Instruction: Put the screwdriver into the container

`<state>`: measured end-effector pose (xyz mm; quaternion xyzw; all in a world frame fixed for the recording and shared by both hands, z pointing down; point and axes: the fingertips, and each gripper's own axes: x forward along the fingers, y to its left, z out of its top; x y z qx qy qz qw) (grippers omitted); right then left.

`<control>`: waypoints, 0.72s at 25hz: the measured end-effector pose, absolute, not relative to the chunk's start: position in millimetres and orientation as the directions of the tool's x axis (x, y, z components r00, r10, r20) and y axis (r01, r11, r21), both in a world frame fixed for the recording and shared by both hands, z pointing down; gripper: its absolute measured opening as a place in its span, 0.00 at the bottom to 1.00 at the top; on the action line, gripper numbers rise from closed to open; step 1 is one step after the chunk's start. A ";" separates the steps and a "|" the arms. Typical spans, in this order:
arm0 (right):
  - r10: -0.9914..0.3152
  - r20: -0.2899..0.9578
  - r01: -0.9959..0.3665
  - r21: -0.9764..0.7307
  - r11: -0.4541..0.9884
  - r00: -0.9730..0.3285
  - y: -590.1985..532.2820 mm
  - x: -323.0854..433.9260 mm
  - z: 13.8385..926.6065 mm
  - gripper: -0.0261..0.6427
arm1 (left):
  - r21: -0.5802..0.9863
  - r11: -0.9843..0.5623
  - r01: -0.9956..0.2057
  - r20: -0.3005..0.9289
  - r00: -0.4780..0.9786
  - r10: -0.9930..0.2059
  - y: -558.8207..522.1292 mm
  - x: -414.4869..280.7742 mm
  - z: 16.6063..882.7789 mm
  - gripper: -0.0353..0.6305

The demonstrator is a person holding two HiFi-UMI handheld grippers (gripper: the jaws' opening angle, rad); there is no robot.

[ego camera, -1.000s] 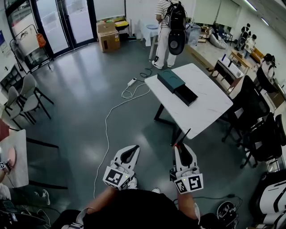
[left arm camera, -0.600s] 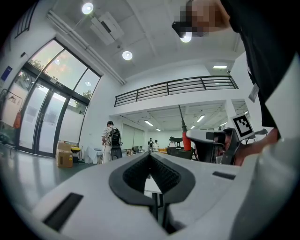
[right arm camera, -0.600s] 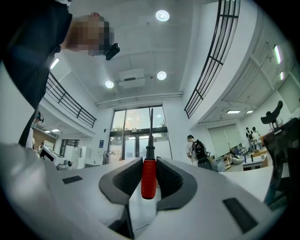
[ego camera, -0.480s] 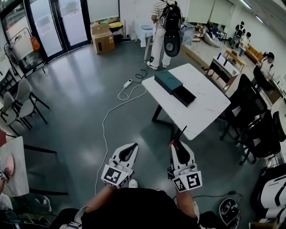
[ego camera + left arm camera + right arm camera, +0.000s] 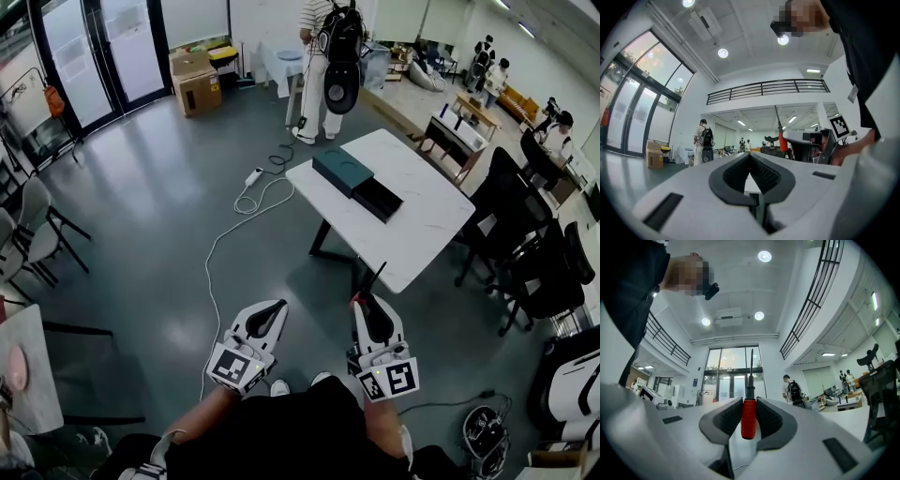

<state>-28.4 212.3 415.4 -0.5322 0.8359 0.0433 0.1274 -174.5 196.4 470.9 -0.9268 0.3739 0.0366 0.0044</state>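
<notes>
My right gripper [image 5: 367, 307] is shut on a screwdriver [image 5: 374, 283] with a red handle [image 5: 748, 419]; its black shaft sticks up and forward past the jaws. My left gripper [image 5: 267, 319] is beside it, shut with nothing between its pads [image 5: 761, 171]. Both are held over the grey floor, short of the white table [image 5: 422, 230]. On that table lie a dark teal box [image 5: 341, 172] and, next to it, an open black container [image 5: 379, 199]. In the left gripper view the right gripper [image 5: 813, 139] shows at the right with the red handle [image 5: 783, 143] in it.
A person with a backpack [image 5: 330, 52] stands beyond the table. A white cable with a power strip [image 5: 251, 199] trails over the floor. Black office chairs [image 5: 525, 258] crowd the table's right side. A cardboard box [image 5: 195, 80] sits by the glass doors, and grey chairs [image 5: 33, 234] stand at the left.
The table and its boxes have slid left and a little nearer in the head view. Both grippers have been carried towards the table. The grip on the screwdriver is unchanged.
</notes>
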 end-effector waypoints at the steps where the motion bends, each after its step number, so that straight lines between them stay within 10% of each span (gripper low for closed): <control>1: -0.882 -0.256 -0.903 -0.063 0.425 -0.397 209.0 -24.9 416.6 0.20 | 0.023 -0.724 -0.689 -0.066 0.721 -0.689 193.7 -171.3 473.5 0.06; 18: -0.900 -0.216 -0.919 -0.032 0.394 -0.378 124.0 50.3 412.3 0.20 | 0.024 -0.741 -0.671 -0.042 0.740 -0.671 100.0 -99.5 474.0 0.06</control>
